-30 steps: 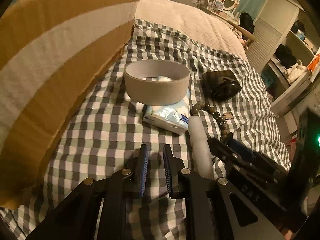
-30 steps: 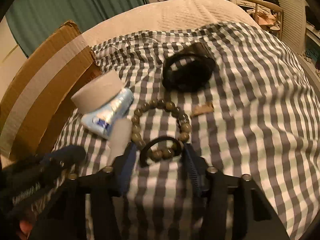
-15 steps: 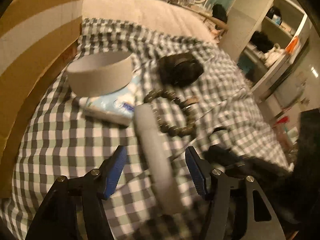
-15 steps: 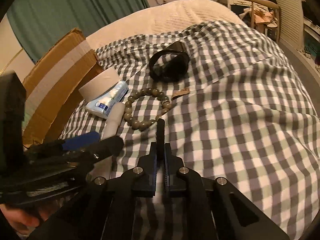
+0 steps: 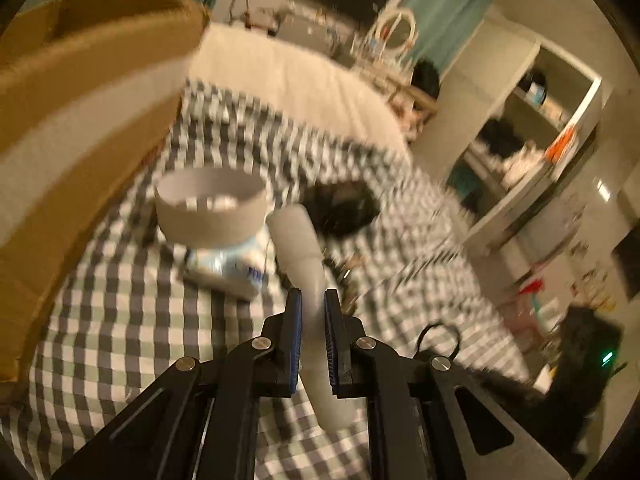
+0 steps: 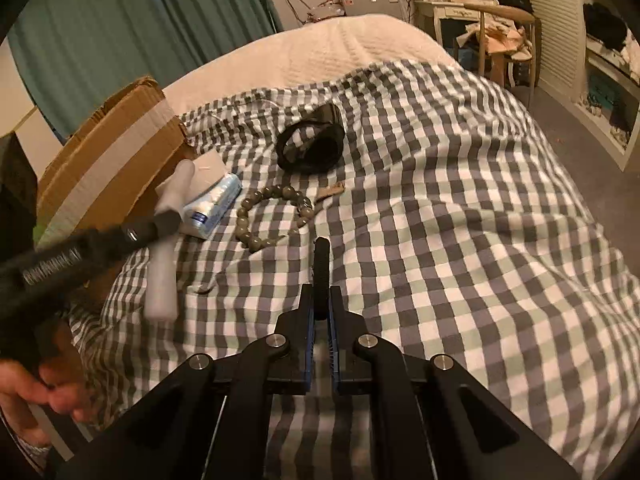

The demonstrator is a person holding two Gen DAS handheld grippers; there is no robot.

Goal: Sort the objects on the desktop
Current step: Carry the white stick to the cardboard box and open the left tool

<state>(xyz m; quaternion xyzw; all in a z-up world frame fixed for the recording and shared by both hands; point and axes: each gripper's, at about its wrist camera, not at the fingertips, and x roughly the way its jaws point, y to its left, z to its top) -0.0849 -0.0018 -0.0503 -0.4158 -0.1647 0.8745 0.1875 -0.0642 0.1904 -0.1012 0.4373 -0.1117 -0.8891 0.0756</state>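
Left claw: pads pinching a pale tube about mid-length, lifted clear of the bed; the right view shows the tube hanging tilted below the claw's fingers. Right claw: pressed together on a black hair tie, held edge-on so it reads as a thin upright bar.

Step in hand, as I judge it: carry both items to the cardboard box on the left. The tube is long and gripped on a small patch (likely to swing), so move it slowly, keep it level, and bring it over the box wall before spreading the claw. The hair tie is light and thin; keep the squeeze firm until it is above the drop spot. Move one claw at a time, since both arms sit close together on the left side.

Further out on the checked bedspread: a tissue pack, with a grey cardboard ring resting partly on it, just beside the box. These lie directly under the tube's path to the box, so lift over them. A bead bracelet lies just right of the pack, a small tan tag at its far edge. Beyond that, a black band, well apart from the box. Left view is motion-blurred; fine detail there is unreliable.
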